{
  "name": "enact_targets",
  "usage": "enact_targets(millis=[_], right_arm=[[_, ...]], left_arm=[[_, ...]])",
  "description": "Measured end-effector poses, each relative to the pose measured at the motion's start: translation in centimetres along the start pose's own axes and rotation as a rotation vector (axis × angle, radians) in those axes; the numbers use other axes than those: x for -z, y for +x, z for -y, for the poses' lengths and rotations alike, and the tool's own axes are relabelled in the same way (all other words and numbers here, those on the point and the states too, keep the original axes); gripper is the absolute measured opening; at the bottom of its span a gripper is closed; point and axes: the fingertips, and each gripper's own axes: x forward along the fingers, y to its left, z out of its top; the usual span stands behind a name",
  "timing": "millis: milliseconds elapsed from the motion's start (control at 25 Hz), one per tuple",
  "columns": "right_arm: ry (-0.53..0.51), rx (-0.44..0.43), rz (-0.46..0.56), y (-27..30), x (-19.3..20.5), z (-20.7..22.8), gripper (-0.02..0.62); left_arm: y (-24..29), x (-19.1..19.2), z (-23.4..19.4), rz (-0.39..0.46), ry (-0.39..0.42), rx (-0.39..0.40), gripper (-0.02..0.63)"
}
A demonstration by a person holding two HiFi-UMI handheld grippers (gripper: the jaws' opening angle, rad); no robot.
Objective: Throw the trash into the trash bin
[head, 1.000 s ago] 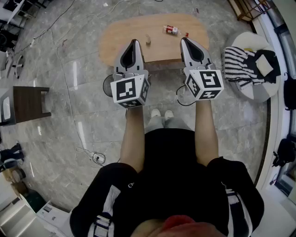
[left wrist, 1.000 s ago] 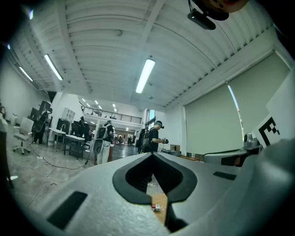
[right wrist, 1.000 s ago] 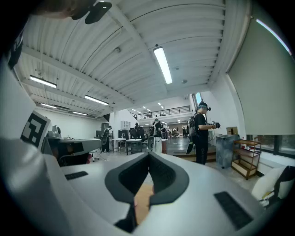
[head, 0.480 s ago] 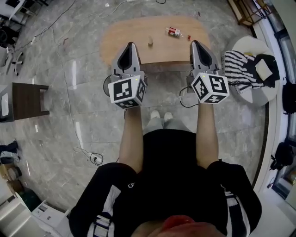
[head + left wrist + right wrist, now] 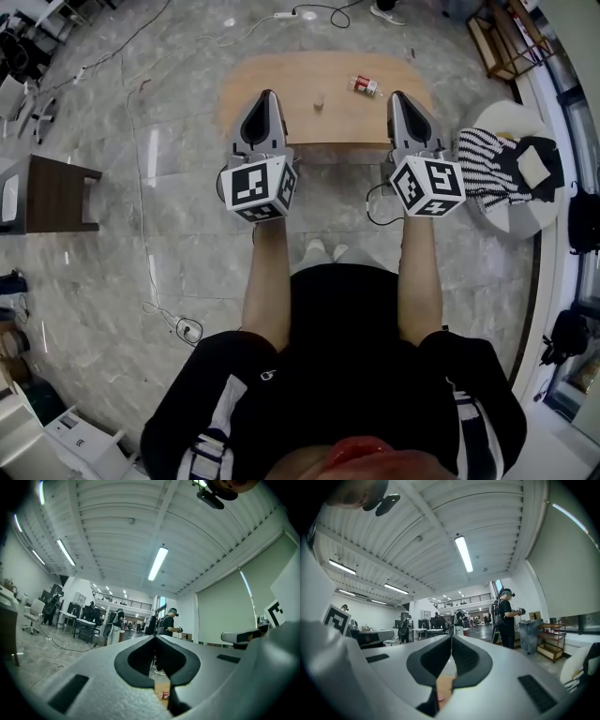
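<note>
An oval wooden table (image 5: 281, 75) stands ahead of me. On it lie a small red-and-white bottle (image 5: 365, 86) and a small beige scrap (image 5: 319, 101). My left gripper (image 5: 263, 94) hangs over the table's near left part, its jaws shut and empty. My right gripper (image 5: 397, 96) is over the near right part, just right of the bottle, also shut and empty. In the left gripper view the tips (image 5: 155, 637) meet, and the bottle (image 5: 165, 695) shows low between the jaws. In the right gripper view the tips (image 5: 451, 637) meet above a strip of table (image 5: 445, 686). No trash bin is clearly in view.
A round white seat with a striped cloth (image 5: 506, 150) stands to the right. A dark wooden side table (image 5: 56, 192) is at the left and a wooden rack (image 5: 506, 37) at the top right. Cables (image 5: 178, 323) trail over the stone floor. People stand far off in both gripper views.
The head view has shifted, so the table sits lower in the picture. The two grippers have spread a little, the right one going rightward past the bottle. Both stay shut.
</note>
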Motion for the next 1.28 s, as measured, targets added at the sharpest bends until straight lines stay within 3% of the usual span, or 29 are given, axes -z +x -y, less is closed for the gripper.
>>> enact_targets(millis=[240, 680, 960, 1280], right_arm=[[-0.016, -0.003, -0.008, 0.4, -0.2, -0.9, 0.011], [-0.015, 0.001, 0.039, 3.4, -1.1, 2.2, 0.011], [0.004, -0.032, 0.051, 10.2, -0.8, 5.4, 0.011], [0.046, -0.104, -0.012, 20.7, 1.5, 9.4, 0.011]], left_arm=[[0.2, -0.3, -0.6, 0.005, -0.007, 0.017, 0.005], [4.8, -0.3, 0.4, 0.027, 0.021, 0.061, 0.005], [11.7, 0.6, -0.3, 0.017, 0.036, 0.058, 0.005], [21.0, 3.8, -2.3, -0.050, 0.025, 0.010, 0.005]])
